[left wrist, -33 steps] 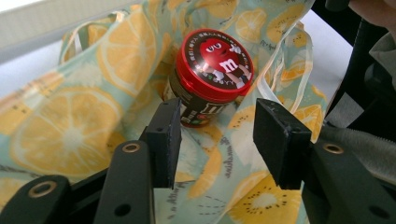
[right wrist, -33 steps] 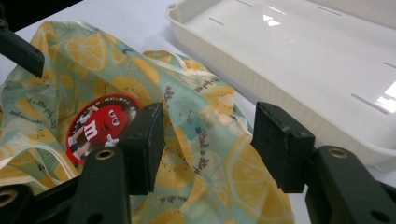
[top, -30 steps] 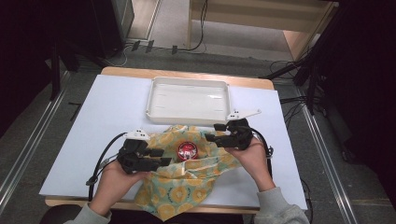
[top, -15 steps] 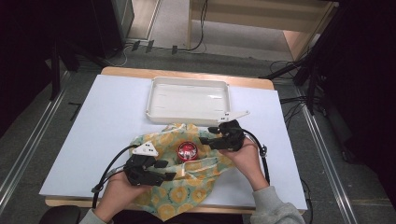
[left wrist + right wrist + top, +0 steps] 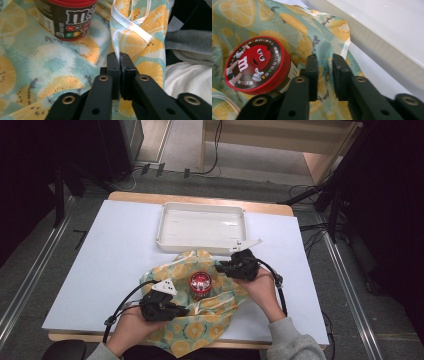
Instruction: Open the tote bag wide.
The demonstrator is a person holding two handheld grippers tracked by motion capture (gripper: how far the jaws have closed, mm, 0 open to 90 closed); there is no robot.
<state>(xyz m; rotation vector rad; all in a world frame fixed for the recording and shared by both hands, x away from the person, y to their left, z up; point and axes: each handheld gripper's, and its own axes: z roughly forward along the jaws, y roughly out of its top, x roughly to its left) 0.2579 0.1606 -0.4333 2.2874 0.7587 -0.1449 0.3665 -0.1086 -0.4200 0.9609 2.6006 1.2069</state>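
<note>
Fruit-print cloth (image 5: 200, 320) lies rumpled near the front edge of the table (image 5: 100, 265), about the middle of its width, with its far corner reaching almost to the white tray (image 5: 202, 225) that sits toward the back edge. On the cloth stands a small candy tub (image 5: 200, 284) with a red lid, upright. At the cloth's front left part, the left gripper (image 5: 182, 311) has its jaws pressed together on a raised fold of the fabric, where a white ribbon (image 5: 130, 22) hangs down. At the far right part, just in front of the tray, the right gripper (image 5: 220, 268) has its jaws a little apart with a fold of the cloth between them; whether they press it cannot be told.
</note>
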